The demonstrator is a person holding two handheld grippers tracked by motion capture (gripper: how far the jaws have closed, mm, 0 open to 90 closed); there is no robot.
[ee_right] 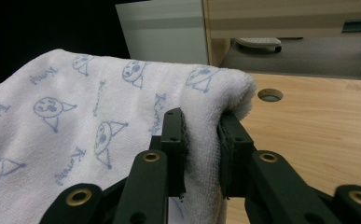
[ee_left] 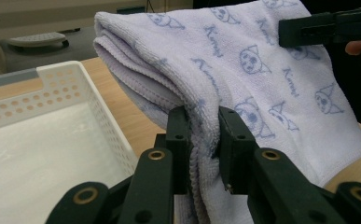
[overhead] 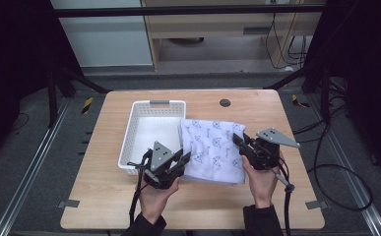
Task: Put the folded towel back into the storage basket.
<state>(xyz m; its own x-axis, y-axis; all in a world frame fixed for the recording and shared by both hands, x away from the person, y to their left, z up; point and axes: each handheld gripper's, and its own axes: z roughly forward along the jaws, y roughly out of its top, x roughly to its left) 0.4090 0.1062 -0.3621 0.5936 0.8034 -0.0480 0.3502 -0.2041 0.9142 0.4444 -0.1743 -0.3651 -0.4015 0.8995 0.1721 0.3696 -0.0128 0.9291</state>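
**Folded towel held at both ends beside the basket**

A wooden worktop (overhead: 104,196) stands in a dim room, with dark floor, loose cables and pale cabinets beyond its far edge. On its left half sits a white perforated basket (overhead: 129,142), empty, its long axis running near to far.

Just right of the basket is a folded towel (overhead: 212,147), white-lilac with small blue cartoon faces and lettering. It hangs between the two tools, its left edge at or slightly over the basket's right wall. The left tool (overhead: 182,158) is clamped shut on the towel's near-left corner; the left gripper view shows the stacked folds squeezed between the two black jaws. The right tool (overhead: 238,140) is likewise closed tight on the right side, and the right gripper view shows the thick fold bunched between its jaws, with bare wood and a round cable hole (ee_right: 270,95) past it.

What the coming move turns on: the basket lies to the left of the towel, and the left hand is the nearer one. The towel's span between the tools runs left to right, across the basket's long axis, so it looks as though it should travel leftward, both tools together, and may need turning to fit inside.
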